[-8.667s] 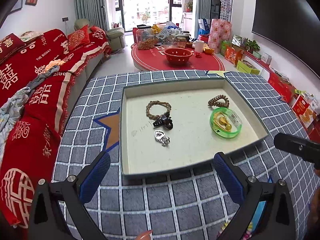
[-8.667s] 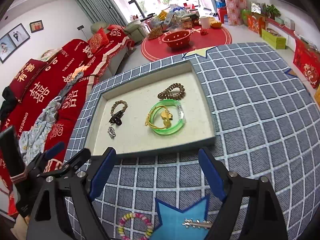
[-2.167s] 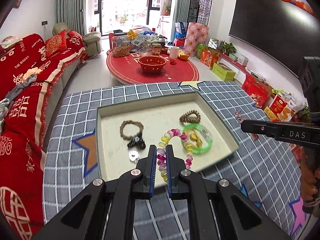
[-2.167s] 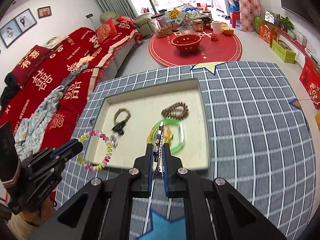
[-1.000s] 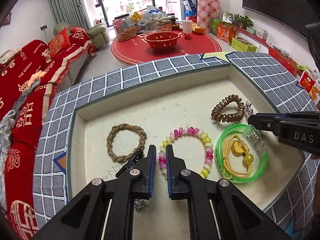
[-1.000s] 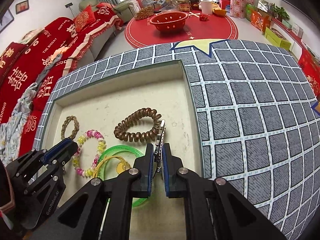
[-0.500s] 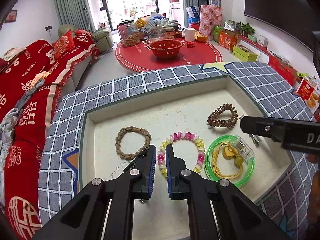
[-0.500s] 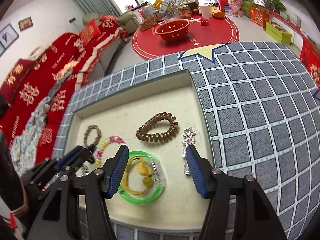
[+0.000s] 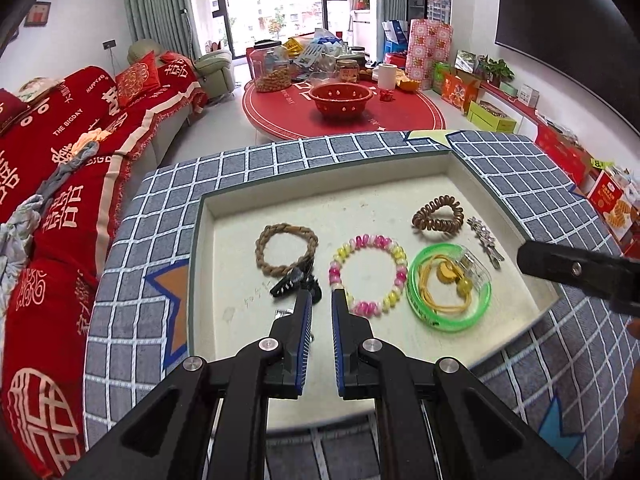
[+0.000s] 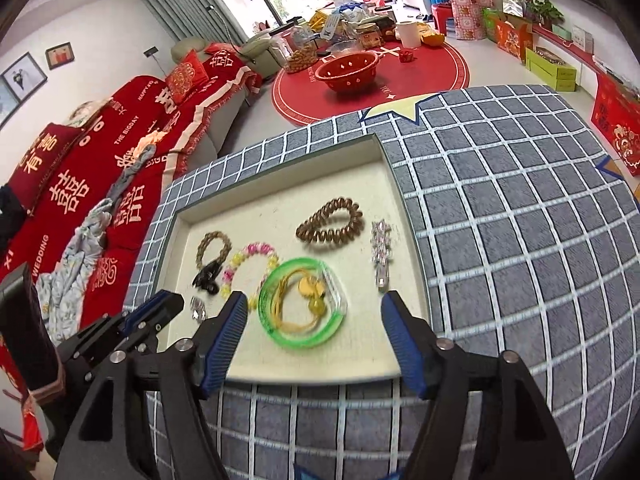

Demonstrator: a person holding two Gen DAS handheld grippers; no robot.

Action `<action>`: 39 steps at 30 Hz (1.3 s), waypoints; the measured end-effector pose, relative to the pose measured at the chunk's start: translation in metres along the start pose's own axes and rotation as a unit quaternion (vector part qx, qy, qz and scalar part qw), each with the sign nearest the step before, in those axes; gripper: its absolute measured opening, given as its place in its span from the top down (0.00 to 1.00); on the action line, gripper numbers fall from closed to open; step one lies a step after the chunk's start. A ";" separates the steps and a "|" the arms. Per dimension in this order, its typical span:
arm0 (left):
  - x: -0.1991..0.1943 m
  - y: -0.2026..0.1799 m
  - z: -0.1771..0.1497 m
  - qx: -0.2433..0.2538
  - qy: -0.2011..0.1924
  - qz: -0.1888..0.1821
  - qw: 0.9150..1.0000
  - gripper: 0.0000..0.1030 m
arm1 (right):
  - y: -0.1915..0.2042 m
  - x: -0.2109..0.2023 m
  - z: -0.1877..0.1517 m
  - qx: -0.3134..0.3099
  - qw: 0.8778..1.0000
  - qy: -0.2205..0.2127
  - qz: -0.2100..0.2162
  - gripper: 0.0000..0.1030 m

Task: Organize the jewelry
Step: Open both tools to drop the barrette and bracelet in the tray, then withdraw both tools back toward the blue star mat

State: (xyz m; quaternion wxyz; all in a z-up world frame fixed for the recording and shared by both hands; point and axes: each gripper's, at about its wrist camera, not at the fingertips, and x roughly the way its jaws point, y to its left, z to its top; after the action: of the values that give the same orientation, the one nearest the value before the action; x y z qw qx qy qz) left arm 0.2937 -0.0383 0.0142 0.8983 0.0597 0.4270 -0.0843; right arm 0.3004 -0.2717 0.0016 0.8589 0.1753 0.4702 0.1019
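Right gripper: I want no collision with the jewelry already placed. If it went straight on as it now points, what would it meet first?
Probably the green bangle, which lies in the tray between the right gripper's open fingers. Depth is unclear.

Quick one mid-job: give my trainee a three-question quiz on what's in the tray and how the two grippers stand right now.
1. True or false: the silver clip lies in the tray, free of the right gripper.
2. Which item lies inside the green bangle? A) brown coil tie B) yellow cord C) black clip
3. Fill in: the left gripper is ____ , with nothing between its pads.

Key
1. True; its jaws have just been opening and hold nothing.
2. B, the yellow cord.
3. shut; the bead bracelet lies flat on the tray floor beyond the tips.
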 end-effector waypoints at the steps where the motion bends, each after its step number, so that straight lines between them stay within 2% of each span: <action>1: -0.002 0.000 -0.001 -0.001 0.000 -0.001 1.000 0.78 | 0.001 -0.003 -0.004 -0.001 1.000 0.000 0.001 0.25; 7: -0.020 0.005 -0.009 -0.010 -0.009 -0.003 1.000 0.78 | 0.007 -0.020 -0.025 -0.013 1.000 0.001 0.006 0.20; 8: -0.023 0.006 -0.010 -0.011 -0.010 -0.003 1.000 0.75 | 0.008 -0.023 -0.029 -0.014 1.000 0.001 0.007 0.20; 9: -0.025 0.007 -0.011 -0.013 -0.010 -0.002 1.000 0.35 | 0.009 -0.025 -0.032 -0.014 1.000 0.002 0.007 0.19; 10: -0.029 0.009 -0.013 -0.020 -0.013 0.002 1.000 0.04 | 0.009 -0.027 -0.035 -0.015 1.000 0.001 0.006 0.17; 11: -0.035 0.011 -0.015 -0.027 -0.027 0.007 0.999 0.00 | 0.010 -0.030 -0.038 -0.016 1.000 -0.001 0.006 0.17; 13: -0.045 0.013 -0.021 -0.027 -0.048 0.012 0.998 0.00 | 0.011 -0.036 -0.044 -0.017 1.000 -0.004 0.005 0.17; 20: -0.062 0.018 -0.049 -0.027 -0.052 0.008 0.998 0.00 | 0.012 -0.060 -0.064 -0.023 1.000 -0.018 0.005 0.16; 21: -0.064 0.019 -0.054 -0.025 -0.051 0.006 0.998 0.00 | 0.011 -0.065 -0.069 -0.026 0.999 -0.024 0.000 0.14; 23: -0.069 0.020 -0.061 -0.026 -0.047 0.004 0.999 0.00 | 0.010 -0.072 -0.075 -0.028 0.999 -0.034 -0.003 0.00; 25: -0.073 0.019 -0.071 -0.019 -0.039 -0.008 0.999 0.00 | 0.007 -0.081 -0.083 -0.025 0.999 -0.045 -0.002 0.00; 31: -0.090 0.001 -0.104 0.002 -0.027 -0.044 0.999 0.00 | -0.008 -0.099 -0.105 -0.023 0.999 -0.024 -0.021 0.00; 39: -0.101 -0.042 -0.143 0.078 -0.015 -0.077 0.994 0.00 | -0.034 -0.108 -0.152 -0.042 0.998 0.005 -0.045 0.00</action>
State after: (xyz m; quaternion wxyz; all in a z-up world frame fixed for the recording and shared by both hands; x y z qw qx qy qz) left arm 0.1138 -0.0431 0.0014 0.8880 0.0949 0.4093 -0.1870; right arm 0.1141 -0.3088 -0.0040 0.8668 0.1169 0.4774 0.0837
